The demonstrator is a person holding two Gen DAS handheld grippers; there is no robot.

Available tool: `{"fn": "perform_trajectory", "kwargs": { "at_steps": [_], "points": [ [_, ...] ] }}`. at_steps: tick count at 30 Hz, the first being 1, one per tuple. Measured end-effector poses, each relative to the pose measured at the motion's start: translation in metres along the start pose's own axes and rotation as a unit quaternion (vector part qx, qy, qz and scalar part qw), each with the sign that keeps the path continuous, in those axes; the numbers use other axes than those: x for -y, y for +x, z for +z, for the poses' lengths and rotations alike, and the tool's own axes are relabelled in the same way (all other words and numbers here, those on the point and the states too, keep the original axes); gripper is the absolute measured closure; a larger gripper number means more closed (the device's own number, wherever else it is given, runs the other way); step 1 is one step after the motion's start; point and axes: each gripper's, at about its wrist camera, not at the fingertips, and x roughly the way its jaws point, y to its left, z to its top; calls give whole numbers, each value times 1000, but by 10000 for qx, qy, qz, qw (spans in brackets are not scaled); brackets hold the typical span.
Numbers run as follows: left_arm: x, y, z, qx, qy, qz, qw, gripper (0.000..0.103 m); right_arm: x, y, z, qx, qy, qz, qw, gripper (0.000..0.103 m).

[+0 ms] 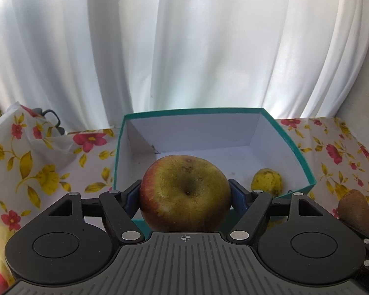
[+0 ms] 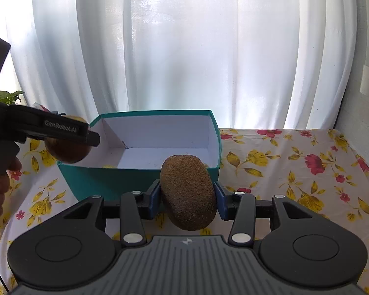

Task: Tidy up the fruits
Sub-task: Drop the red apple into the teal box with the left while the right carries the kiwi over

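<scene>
My left gripper (image 1: 184,194) is shut on a red-yellow apple (image 1: 184,191) and holds it above the near rim of a teal box (image 1: 292,145) with a white inside. A small yellow fruit (image 1: 267,180) lies in the box's near right corner. My right gripper (image 2: 187,196) is shut on a brown kiwi (image 2: 188,191) and holds it in front of the teal box (image 2: 96,184), above the table. The left gripper with its apple (image 2: 67,151) shows at the left of the right wrist view, over the box's left corner. The kiwi also shows at the right edge of the left wrist view (image 1: 355,211).
The table carries a white cloth with red and yellow flowers (image 2: 295,162). White curtains (image 1: 184,49) hang close behind the box. A bunched cloth and a dark object (image 1: 49,118) sit at the far left. A small plant (image 2: 8,97) stands at the left.
</scene>
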Motion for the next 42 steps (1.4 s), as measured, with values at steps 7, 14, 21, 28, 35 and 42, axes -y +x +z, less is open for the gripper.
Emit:
{"fn": "perform_trajectory", "kwargs": {
  "at_steps": [7, 14, 21, 28, 35, 42],
  "points": [
    [-3, 23, -1, -183, -62, 132, 9997, 26, 4, 11, 7, 29, 65, -36, 10000, 59],
    [-13, 41, 2, -268, -218, 251, 9991, 26, 6, 18, 10, 3, 119, -33, 9999, 59],
    [-17, 63, 2, -460, -261, 342, 9980, 26, 4, 21, 11, -20, 116, 12, 9999, 59],
    [-20, 81, -3, -750, -283, 447, 9958, 26, 4, 23, 11, -57, 108, -14, 9999, 59],
    [-23, 87, -4, -970, -291, 512, 9935, 26, 0, 25, 13, -82, 79, -8, 9999, 59],
    [-28, 56, 4, -481, -538, 358, 9968, 13, -2, 24, 13, -82, 52, -20, 10000, 59]
  ]
}}
